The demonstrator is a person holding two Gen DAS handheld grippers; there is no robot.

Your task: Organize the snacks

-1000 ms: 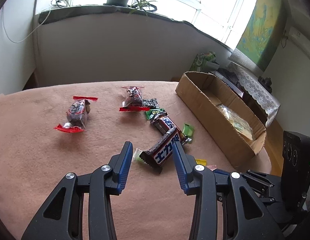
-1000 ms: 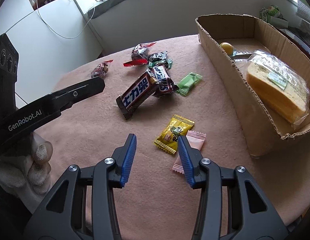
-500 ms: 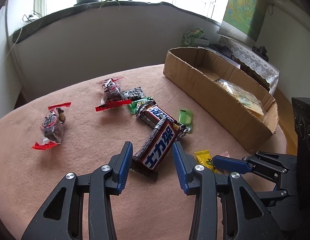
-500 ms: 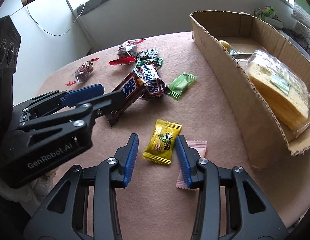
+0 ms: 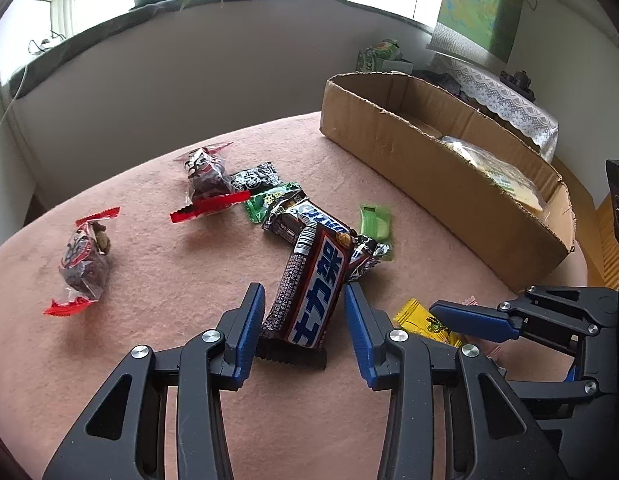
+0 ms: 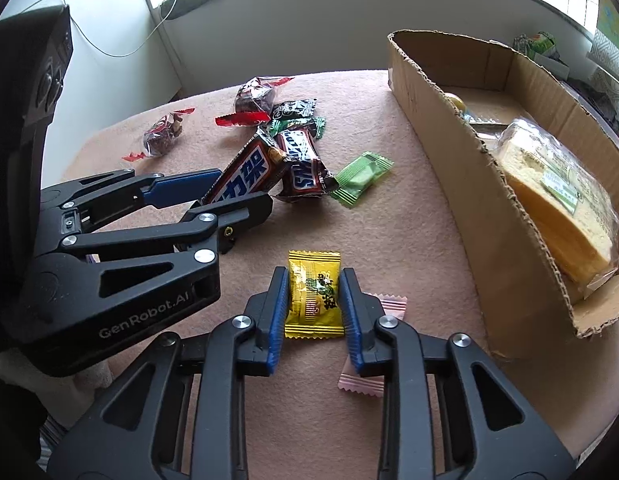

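Note:
My left gripper (image 5: pixel 303 304) is open with its jaws on either side of a brown Snickers bar (image 5: pixel 313 296) that lies on the pink cloth; a gap shows on the right side. My right gripper (image 6: pixel 313 284) has its blue pads against both edges of a yellow candy packet (image 6: pixel 314 294) lying on the cloth. The left gripper (image 6: pixel 229 196) and the bar (image 6: pixel 249 174) also show in the right wrist view. A long cardboard box (image 6: pixel 449 136) at the right holds wrapped bread (image 6: pixel 557 200).
A second Snickers (image 6: pixel 301 164), a light green candy (image 6: pixel 361 178), a dark green packet (image 5: pixel 269 200), a black packet (image 5: pixel 255 176) and two red-ended snack bags (image 5: pixel 205 180) (image 5: pixel 85 260) lie on the cloth. A pink candy (image 6: pixel 373 360) lies under my right finger.
Both grippers moved forward and down: the left now straddles the Snickers bar, and the right narrowed around the yellow candy.

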